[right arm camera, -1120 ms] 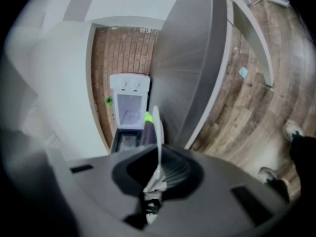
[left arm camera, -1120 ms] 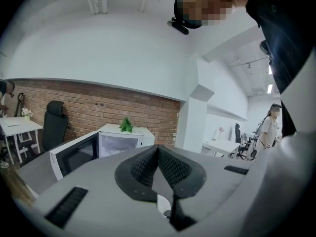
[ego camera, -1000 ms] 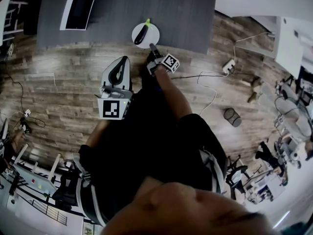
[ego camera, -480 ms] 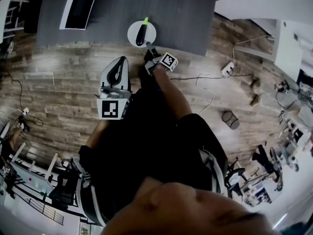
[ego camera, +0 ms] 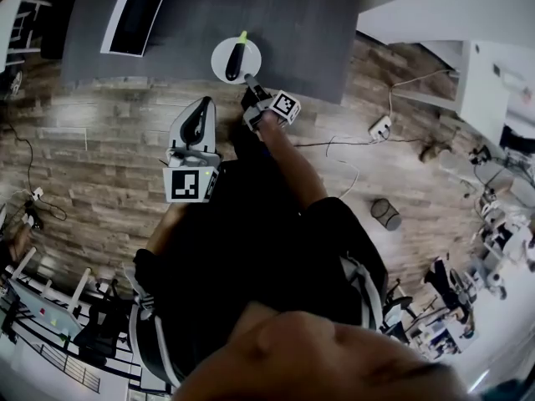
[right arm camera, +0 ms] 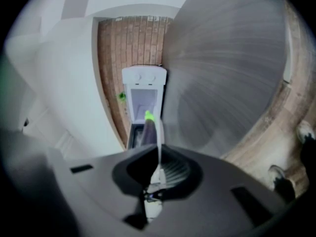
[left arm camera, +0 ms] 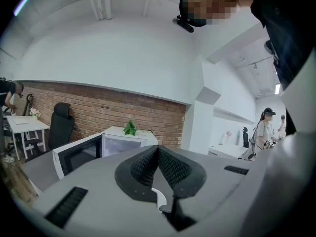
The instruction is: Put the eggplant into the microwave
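A dark purple eggplant (ego camera: pixel 233 60) with a bright green stem lies on a small white plate (ego camera: pixel 219 63) over the grey tabletop (ego camera: pixel 301 23). My right gripper (ego camera: pixel 248 79) is shut on the plate's near rim. In the right gripper view the plate (right arm camera: pixel 159 137) runs edge-on between the jaws of the right gripper (right arm camera: pixel 157 168), and the eggplant (right arm camera: pixel 146 131) points at the white microwave (right arm camera: pixel 143 90). The microwave (ego camera: pixel 136 11) stands at the table's far left with its door open. My left gripper (ego camera: pixel 203 104) hangs shut and empty over the floor, short of the table; the left gripper (left arm camera: pixel 158 150) faces the microwave (left arm camera: pixel 84 152).
Cables and a white power strip (ego camera: pixel 379 127) lie on the wooden floor to the right, with a dark round object (ego camera: pixel 384 211) nearby. A green plant (left arm camera: pixel 130 128) sits on the microwave. A black office chair (left arm camera: pixel 62 125) and a person wearing a headset (left arm camera: pixel 265 130) stand farther off.
The right gripper has carried the plate with the eggplant farther over the table and slightly left, toward the microwave. The left gripper has barely moved.
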Demonstrator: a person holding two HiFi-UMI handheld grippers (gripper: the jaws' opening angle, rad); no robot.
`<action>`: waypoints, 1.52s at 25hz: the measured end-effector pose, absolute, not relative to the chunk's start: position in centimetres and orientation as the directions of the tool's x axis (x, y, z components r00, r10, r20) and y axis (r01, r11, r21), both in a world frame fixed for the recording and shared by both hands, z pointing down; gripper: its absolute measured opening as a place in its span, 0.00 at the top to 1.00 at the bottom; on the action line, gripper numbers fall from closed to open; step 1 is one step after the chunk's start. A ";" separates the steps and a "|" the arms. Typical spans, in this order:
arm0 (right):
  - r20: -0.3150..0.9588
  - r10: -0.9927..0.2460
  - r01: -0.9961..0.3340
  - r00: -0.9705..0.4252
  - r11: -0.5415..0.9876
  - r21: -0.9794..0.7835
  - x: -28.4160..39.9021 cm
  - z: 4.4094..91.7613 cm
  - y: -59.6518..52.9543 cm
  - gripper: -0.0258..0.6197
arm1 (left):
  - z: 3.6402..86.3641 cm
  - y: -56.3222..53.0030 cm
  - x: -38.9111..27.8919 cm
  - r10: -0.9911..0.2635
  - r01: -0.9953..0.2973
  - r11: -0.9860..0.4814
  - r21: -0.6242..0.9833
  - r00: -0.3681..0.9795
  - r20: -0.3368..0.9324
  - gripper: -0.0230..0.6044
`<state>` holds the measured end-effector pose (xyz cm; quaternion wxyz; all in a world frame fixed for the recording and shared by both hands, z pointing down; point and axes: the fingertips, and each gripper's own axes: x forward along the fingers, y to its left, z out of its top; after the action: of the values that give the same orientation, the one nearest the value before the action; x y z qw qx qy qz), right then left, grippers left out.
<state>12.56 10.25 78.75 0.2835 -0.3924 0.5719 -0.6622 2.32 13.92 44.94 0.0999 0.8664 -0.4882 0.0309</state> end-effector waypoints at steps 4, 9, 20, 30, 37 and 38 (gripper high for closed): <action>0.193 -0.820 -0.067 -0.539 -0.187 -0.980 13.0 77.7 9.6 0.90 | 44.0 13.6 2.9 -0.855 -0.860 -0.487 0.151 0.505 0.118 0.90; 0.211 -0.806 -0.078 -0.553 -0.202 -0.976 13.6 76.8 9.4 0.90 | 43.5 13.5 3.5 -0.874 -0.878 -0.458 0.141 0.474 0.109 0.90; 0.194 -0.796 -0.061 -0.574 -0.195 -0.979 13.4 76.2 8.5 0.90 | 43.8 12.7 1.3 -0.910 -0.913 -0.385 0.138 0.400 0.108 0.90; 0.170 -0.821 -0.045 -0.546 -0.174 -0.984 12.3 73.7 6.5 0.90 | 44.1 5.9 -1.7 -0.885 -0.886 -0.445 0.131 0.458 0.087 0.90; 0.122 -0.853 -0.022 -0.507 -0.129 -0.991 11.2 70.4 2.9 0.90 | 43.2 -0.5 -3.6 -0.854 -0.853 -0.504 0.134 0.515 0.072 0.90; 0.120 -0.859 -0.023 -0.498 -0.126 -0.992 11.0 70.1 2.3 0.90 | 43.2 -1.4 -4.0 -0.850 -0.849 -0.510 0.136 0.522 0.070 0.90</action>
<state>11.02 2.34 70.12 0.3239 -0.3825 0.5764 -0.6454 -4.00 -1.36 43.16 0.0767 0.8689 -0.4889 -0.0029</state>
